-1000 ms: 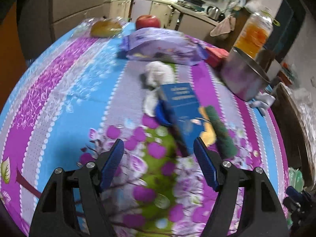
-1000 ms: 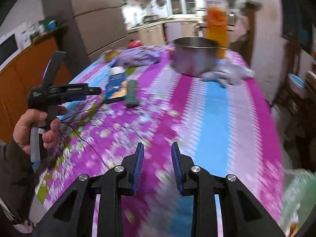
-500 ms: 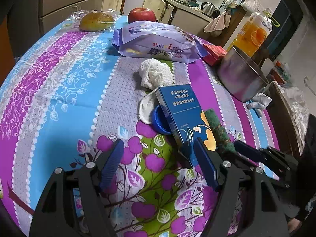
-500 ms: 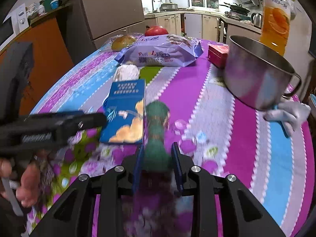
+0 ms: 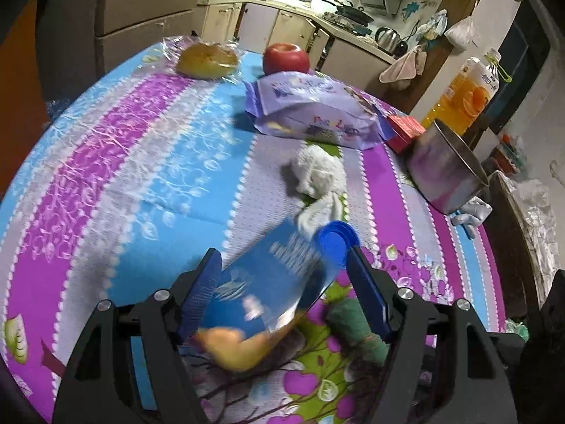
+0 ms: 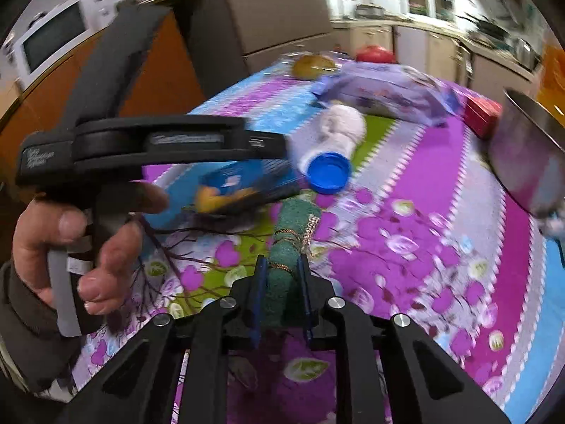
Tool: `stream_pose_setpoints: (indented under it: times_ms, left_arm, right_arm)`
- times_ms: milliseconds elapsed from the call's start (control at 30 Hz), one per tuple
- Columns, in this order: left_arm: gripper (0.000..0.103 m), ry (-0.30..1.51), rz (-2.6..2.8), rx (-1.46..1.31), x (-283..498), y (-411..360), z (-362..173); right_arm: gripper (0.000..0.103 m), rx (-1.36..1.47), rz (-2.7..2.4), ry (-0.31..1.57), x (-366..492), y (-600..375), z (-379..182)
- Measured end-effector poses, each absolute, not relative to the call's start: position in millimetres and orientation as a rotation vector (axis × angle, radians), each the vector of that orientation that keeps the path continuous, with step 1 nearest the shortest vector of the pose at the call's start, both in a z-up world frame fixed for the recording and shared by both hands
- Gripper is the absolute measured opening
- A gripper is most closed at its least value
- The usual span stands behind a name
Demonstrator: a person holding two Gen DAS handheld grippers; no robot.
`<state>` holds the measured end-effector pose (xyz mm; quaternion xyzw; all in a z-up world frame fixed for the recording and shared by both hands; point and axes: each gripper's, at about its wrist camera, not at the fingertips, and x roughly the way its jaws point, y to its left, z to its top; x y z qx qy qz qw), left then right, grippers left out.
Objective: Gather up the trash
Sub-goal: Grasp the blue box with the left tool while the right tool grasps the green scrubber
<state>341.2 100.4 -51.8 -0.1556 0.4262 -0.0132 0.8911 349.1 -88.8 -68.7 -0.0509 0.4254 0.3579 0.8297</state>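
A blue carton [image 5: 272, 272] sits tilted and blurred between the fingers of my left gripper [image 5: 284, 286], whose jaws stand wide and do not squeeze it. A blue cap [image 5: 335, 243] lies at the carton's far corner, with crumpled white tissue [image 5: 319, 173] just beyond. In the right wrist view the carton [image 6: 240, 183] lies under the left gripper, next to the cap [image 6: 328, 173] and tissue [image 6: 340, 127]. My right gripper [image 6: 282, 282] is closing on a green roll [image 6: 293, 226] wound with a thin chain, and its pads press both sides. The green roll [image 5: 353, 321] lies right of the carton.
On the flowered tablecloth [image 5: 141, 162], a purple bread bag [image 5: 317, 113], a red apple [image 5: 286, 58] and a wrapped bun [image 5: 206, 60] lie at the far end. A red box [image 5: 404, 132], steel pot [image 5: 445, 173], juice bottle [image 5: 469, 95] and pale cloth [image 5: 471, 212] crowd the right edge.
The left gripper pushed forward and the carton, now turned and tilted, came between its fingers. The right gripper swept in to the green roll and narrowed onto it.
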Motion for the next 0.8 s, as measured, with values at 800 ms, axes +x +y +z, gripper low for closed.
stream_pose_setpoints:
  times_ms: [800]
  left_arm:
    - [0.069, 0.913, -0.109, 0.179, 322.0, 79.1, -75.0]
  right_arm:
    - [0.025, -0.184, 0.617, 0.918, 359.6, -76.1, -82.5]
